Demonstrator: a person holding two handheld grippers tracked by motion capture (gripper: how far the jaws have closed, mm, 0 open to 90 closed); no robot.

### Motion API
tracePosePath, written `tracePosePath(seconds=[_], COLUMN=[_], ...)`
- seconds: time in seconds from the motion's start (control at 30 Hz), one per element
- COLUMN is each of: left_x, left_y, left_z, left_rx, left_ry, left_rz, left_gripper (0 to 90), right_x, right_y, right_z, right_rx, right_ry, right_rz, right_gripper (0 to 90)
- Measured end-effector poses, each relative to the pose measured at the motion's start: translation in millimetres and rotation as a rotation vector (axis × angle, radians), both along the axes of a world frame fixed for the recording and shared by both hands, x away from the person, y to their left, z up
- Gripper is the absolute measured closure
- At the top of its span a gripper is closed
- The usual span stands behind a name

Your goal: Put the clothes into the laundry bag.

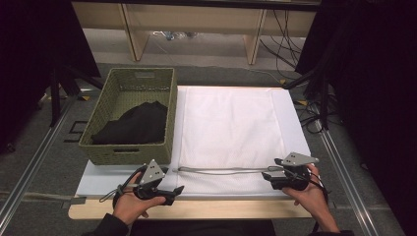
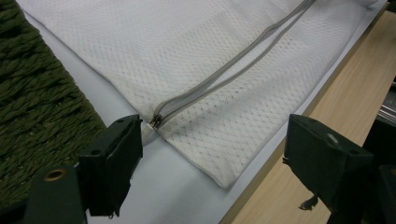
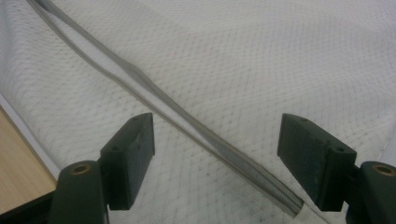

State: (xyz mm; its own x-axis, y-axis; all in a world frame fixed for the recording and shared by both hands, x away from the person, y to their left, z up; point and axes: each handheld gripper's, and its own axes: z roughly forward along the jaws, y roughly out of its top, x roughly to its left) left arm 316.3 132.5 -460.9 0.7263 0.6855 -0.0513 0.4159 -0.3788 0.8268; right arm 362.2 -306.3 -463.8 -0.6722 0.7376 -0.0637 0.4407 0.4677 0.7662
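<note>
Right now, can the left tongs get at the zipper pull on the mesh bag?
Probably yes: the left tongs stand open just short of the zipper pull, with nothing between; the basket sits off to the side.

The table is lit evenly from above, while the surroundings are left in deep darkness. The white mesh bag point(image 1: 228, 132) is rendered bright, nearly washed out. Soft blur is seen throughout; shadows are faint.

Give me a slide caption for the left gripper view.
Open left gripper poised over white mesh bag beside its zipper pull.
</note>
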Motion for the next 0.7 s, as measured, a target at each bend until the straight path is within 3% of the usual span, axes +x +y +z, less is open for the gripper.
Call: tracePosePath(seconds=[0.2,0.3,0.67,0.7], left_x=[-0.1,-0.7,-0.6,-0.7], left_y=[0.6,-1.0,-0.4,-0.4], left_z=[1.3,0.9,2.5,2.5], left_rx=[0.020,-0.005,-0.004,-0.004], left_ry=[-0.008,-0.003,-0.002,0.000], left_rz=[0.002,0.009,-0.002,0.000], left_gripper=[19.0,19.1,19.1,19.1], right_x=[-0.5,0.0,3.3,1.9], right_y=[0.7,0.9,2.6,3.8], right_z=[0.4,0.1,2.4,2.7], right_rx=[0.003,0.000,0.006,0.019], right_ry=[0.007,-0.001,-0.040,-0.025], right_rz=[-0.005,0.002,0.021,0.004], right_gripper=[28.4,28.4,28.4,28.4])
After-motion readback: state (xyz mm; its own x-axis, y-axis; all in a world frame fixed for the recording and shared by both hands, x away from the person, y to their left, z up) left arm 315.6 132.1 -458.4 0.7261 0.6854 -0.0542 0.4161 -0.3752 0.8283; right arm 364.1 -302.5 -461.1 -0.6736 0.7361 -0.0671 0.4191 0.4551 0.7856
